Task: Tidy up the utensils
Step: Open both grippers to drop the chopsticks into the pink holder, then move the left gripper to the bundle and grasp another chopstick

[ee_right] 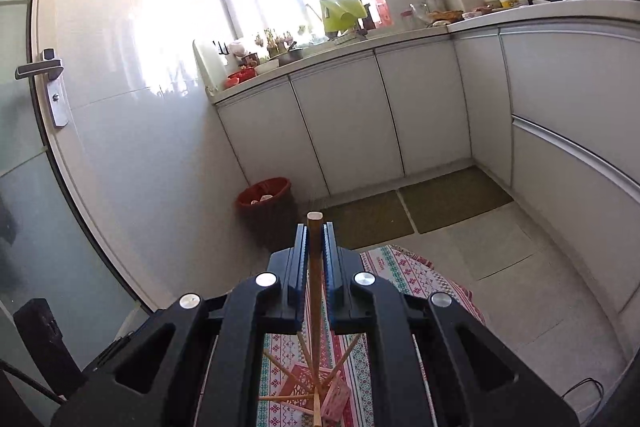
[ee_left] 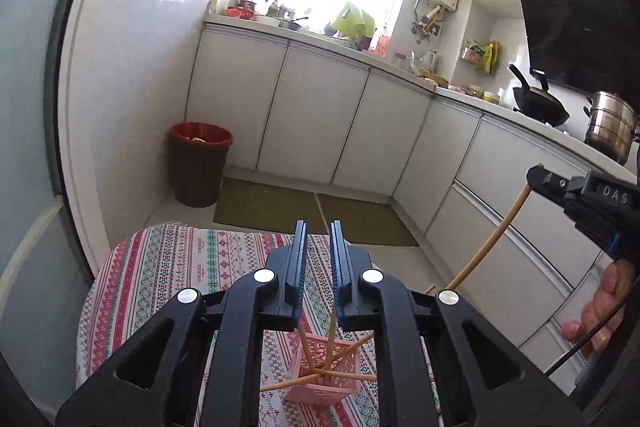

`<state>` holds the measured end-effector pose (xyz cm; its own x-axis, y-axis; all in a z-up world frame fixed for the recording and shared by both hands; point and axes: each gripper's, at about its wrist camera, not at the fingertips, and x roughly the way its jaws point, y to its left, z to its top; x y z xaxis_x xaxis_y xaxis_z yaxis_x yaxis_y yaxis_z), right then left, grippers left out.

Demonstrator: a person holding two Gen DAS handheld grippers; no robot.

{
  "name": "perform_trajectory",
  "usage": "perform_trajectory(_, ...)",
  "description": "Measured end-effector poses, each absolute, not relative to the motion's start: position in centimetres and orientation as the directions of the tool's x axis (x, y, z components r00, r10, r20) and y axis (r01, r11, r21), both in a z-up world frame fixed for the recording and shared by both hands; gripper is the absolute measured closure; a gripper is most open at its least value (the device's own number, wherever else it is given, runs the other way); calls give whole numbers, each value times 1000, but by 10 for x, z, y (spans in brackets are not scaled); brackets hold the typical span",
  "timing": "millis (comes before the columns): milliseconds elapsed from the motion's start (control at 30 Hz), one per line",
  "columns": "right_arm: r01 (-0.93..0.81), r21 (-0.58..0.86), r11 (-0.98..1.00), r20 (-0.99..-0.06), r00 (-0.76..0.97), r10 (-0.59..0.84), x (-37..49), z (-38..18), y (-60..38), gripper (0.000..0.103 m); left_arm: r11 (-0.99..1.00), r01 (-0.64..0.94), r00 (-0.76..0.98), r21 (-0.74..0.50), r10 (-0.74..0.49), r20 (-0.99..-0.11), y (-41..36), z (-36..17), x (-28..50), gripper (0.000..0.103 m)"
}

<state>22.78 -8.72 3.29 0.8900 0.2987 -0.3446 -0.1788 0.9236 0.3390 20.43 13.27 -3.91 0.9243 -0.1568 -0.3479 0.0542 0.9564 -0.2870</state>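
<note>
Right wrist view has the right gripper with its fingers clamped on a single chopstick, long axis running up along the fingers and poking out past the tips. Down below sits the pink holder on the patterned table, already bristling with sticks leaning every way. Left gripper is directly above that holder, fingers only a slit apart and nothing between them (looks like it's done its bit). So the right hand's stick lies up and off to the right of the holder, and I reckon it needs tipping end-down over the opening.
</note>
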Motion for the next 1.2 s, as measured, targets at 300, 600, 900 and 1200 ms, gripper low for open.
perform_trajectory(300,-204,341,918,-358,874,328,238,6,-66,92,959,25,924,-282,-130,-359,143,-35,203,79)
perform_trajectory(600,-202,324,924,-377,868,322,230,-1,-66,63,964,52,922,-259,-146,-359,138,-25,193,72)
perform_trajectory(900,-195,263,945,-383,878,288,193,4,-75,52,968,92,916,-233,-173,-361,117,-20,168,36)
perform_trajectory(1200,-114,291,950,-413,881,231,157,-20,-102,13,972,79,906,-222,-163,-391,106,-32,140,11)
